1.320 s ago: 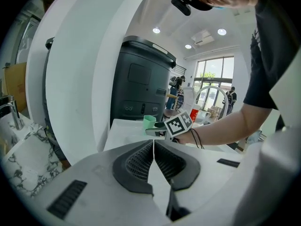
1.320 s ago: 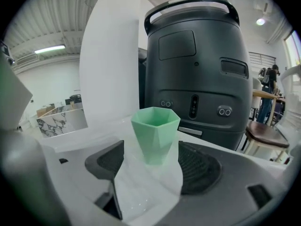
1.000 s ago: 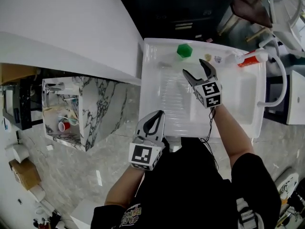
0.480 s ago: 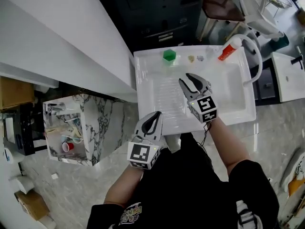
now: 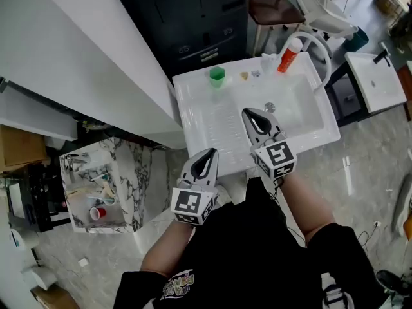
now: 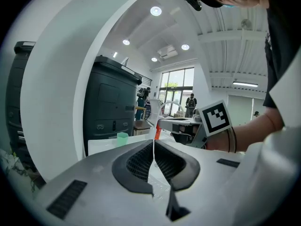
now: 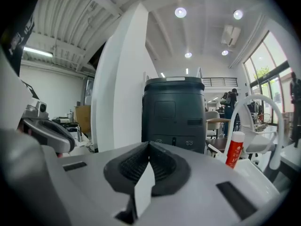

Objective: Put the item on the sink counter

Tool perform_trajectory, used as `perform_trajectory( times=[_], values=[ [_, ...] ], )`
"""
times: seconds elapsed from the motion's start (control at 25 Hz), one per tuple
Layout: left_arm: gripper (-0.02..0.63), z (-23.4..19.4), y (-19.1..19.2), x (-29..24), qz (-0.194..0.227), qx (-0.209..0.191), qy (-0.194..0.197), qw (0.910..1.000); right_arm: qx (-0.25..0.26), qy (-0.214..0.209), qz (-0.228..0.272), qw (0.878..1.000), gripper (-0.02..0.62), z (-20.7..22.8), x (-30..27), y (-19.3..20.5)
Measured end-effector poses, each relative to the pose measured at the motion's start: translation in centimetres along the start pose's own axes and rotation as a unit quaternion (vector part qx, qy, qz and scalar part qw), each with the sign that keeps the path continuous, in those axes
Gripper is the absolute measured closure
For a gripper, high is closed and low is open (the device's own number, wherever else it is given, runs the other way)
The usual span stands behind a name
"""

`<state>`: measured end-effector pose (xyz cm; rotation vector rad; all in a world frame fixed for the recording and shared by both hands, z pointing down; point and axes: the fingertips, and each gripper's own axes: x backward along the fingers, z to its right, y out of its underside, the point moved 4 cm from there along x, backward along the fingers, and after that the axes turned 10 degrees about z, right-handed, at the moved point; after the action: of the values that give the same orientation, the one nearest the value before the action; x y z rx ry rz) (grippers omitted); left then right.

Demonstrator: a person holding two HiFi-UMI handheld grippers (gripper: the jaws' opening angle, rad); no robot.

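A white sink unit (image 5: 193,108) stands in front of me in the head view. On its back ledge sit a green cup (image 5: 217,76), two small bits (image 5: 244,76) and a red-and-white tube (image 5: 288,55) beside the white arched faucet (image 5: 317,44). My right gripper (image 5: 257,117) hovers over the drainboard beside the basin, shut with nothing between its jaws. My left gripper (image 5: 206,160) hangs off the sink's front edge, shut and empty. The left gripper view shows the cup (image 6: 122,139) and the tube (image 6: 157,132) beyond the left gripper (image 6: 153,142). The right gripper view shows the tube (image 7: 233,149) to the right of the right gripper (image 7: 148,145).
A marble-patterned open box (image 5: 138,172) with clutter and a red cup (image 5: 96,212) stands on the floor at the left. A dark cabinet (image 5: 193,18) and a brown stool (image 5: 267,8) are behind the sink. A white wall panel (image 5: 84,50) borders its left; another white basin (image 5: 373,79) is at the right.
My right gripper's jaws went from wide open to shut, and it drew back from the back ledge to the sink's front. The left gripper stayed put; my view swung.
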<state>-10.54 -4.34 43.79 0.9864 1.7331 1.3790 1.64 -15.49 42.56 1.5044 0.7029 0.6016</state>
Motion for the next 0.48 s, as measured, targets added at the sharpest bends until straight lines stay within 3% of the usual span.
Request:
perform_trajectory(
  times=[0.2,0.48],
  values=[
    [0.586,0.9,-0.4,0.4,0.006,-0.004,0.012,0.9999,-0.015,0.016,0.009,1.000,0.541,-1.4,3.2,-1.4],
    [0.586,3.1,-0.9,0.3,0.017,-0.012,0.005,0.9998,-0.024,0.005,0.009,1.000,0.541,-2.0,7.2,-1.9]
  ],
)
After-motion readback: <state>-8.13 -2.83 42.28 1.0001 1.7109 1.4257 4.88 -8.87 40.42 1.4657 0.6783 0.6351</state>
